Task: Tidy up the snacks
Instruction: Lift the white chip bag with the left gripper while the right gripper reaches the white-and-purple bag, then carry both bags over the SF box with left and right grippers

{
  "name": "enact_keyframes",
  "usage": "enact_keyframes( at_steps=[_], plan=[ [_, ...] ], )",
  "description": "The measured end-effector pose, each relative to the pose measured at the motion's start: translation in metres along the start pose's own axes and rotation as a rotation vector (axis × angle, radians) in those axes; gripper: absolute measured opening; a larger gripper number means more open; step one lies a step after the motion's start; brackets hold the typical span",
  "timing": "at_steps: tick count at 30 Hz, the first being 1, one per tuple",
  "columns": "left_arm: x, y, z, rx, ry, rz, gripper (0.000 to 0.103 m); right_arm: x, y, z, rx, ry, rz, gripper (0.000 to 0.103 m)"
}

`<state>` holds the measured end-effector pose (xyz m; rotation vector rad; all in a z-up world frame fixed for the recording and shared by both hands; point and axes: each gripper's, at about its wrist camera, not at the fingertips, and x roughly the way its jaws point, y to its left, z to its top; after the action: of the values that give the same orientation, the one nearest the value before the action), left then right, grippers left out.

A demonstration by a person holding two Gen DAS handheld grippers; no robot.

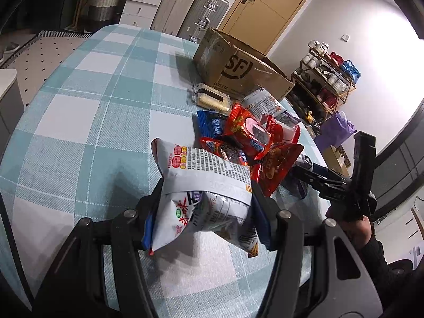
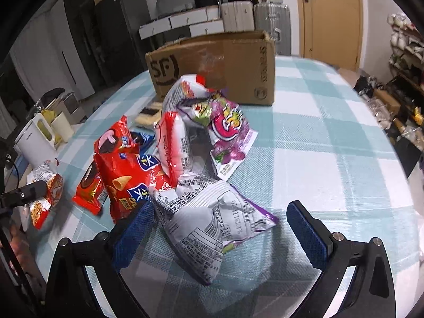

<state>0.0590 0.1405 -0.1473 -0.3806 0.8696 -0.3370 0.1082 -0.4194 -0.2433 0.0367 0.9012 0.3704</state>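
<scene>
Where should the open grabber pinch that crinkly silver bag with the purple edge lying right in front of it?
Probably the puffy middle of the silver bag. It lies flat on the table between the right gripper's open blue pads, so coming down from above looks best. Its flat sealed ends would likely slip; the red bags crowd its left side.

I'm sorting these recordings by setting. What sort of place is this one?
Most likely a room in a home, doubling as storage. A table under a blue-and-white checked cloth carries snack packets, hard-shell suitcases stand beside a tan wooden door, and an open wire rack of shoes lines the wall.
</scene>
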Motion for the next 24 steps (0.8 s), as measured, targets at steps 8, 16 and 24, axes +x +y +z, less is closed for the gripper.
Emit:
enact_keyframes(
  at_steps=[8,16,24],
  plan=[
    [0.002,-0.004,0.001,0.008,-0.001,0.001,0.056,0.009,0.004,0.0,-0.019,0.033,0.017,0.079],
    [-0.002,-0.012,0.004,0.024,-0.01,-0.003,0.056,0.004,0.011,-0.003,-0.054,0.037,0.051,0.061],
    [-0.011,-0.021,0.004,0.039,-0.026,-0.01,0.056,-0.018,0.0,-0.013,0.021,-0.009,0.107,0.055]
  ],
)
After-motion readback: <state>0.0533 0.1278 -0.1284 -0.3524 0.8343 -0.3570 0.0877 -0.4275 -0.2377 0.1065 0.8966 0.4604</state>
